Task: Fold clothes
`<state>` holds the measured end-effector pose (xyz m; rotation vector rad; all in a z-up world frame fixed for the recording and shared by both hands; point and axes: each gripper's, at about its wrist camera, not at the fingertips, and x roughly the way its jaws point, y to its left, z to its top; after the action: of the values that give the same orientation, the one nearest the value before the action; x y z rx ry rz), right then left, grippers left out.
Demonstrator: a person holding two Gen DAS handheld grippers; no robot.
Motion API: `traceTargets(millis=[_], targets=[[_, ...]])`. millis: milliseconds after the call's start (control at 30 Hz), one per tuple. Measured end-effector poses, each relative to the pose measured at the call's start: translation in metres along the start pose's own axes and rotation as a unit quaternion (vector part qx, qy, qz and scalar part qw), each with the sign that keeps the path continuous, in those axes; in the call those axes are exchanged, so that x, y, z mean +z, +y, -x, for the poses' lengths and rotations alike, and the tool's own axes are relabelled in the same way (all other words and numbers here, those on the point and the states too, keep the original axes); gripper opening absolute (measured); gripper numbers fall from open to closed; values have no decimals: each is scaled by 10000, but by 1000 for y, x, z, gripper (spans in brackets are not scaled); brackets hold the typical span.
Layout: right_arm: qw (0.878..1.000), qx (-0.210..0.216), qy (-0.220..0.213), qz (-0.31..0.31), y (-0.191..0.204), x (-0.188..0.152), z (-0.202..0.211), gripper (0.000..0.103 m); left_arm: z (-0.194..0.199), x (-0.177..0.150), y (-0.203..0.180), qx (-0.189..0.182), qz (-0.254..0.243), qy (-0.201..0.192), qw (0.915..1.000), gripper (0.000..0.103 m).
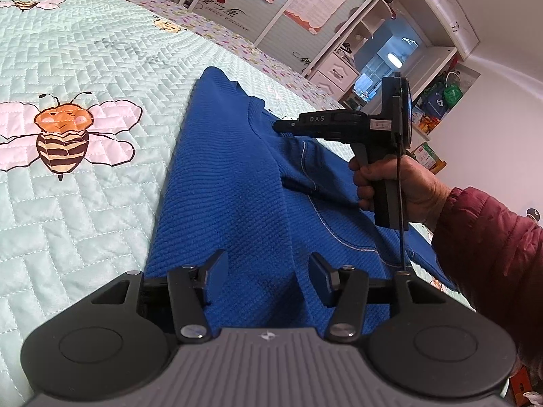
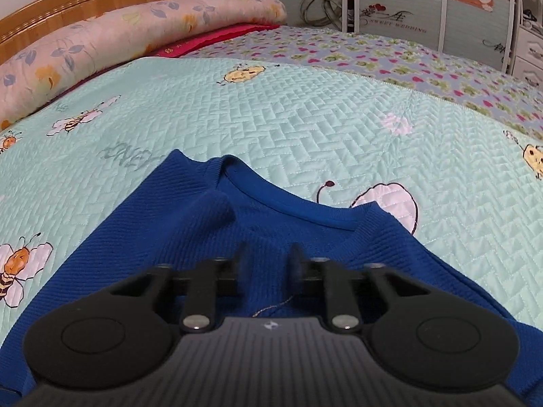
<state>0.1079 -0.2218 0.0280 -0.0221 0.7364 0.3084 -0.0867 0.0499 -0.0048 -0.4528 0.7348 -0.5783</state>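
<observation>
Under your tools lies the bed (image 2: 305, 129), covered by a pale mint quilted cover with a stitched zigzag pattern and printed bees. On this cover you have the blue ribbed knit sweater (image 1: 230, 183), spread with its round smooth collar (image 2: 288, 205) away from you and one side folded over the body, so a pale seam line shows. Your left claw (image 1: 268, 279) stands with its flat pads apart, over the hem area. Your right claw (image 2: 268, 254) presses down on the knit just below the collar, pads a little apart, no cloth visibly between them.
</observation>
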Motion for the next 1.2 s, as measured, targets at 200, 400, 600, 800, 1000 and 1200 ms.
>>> traceTargets(millis=[200, 400, 600, 800, 1000, 1200], targets=[[9993, -77, -303, -209, 0, -2, 16, 4, -2, 1, 2, -19, 18, 1, 10000, 56], [9967, -541, -200, -572, -6, -7, 18, 3, -2, 2, 4, -34, 21, 7, 10000, 56], [9916, -401, -487, -1126, -15, -17, 24, 7, -3, 2, 5, -51, 23, 11, 10000, 56], [9473, -706, -1644, -2658, -66, -54, 113, 18, -4, 1, 6, -65, 33, 12, 10000, 56], [9074, -1615, -1713, -3482, -120, -116, 193, 33, -5, 1, 2, 23, -70, 12, 10000, 56], [8720, -1619, -1512, -4366, -145, -141, 200, 34, -6, 1, -3, 128, -190, 5, 9997, 56]])
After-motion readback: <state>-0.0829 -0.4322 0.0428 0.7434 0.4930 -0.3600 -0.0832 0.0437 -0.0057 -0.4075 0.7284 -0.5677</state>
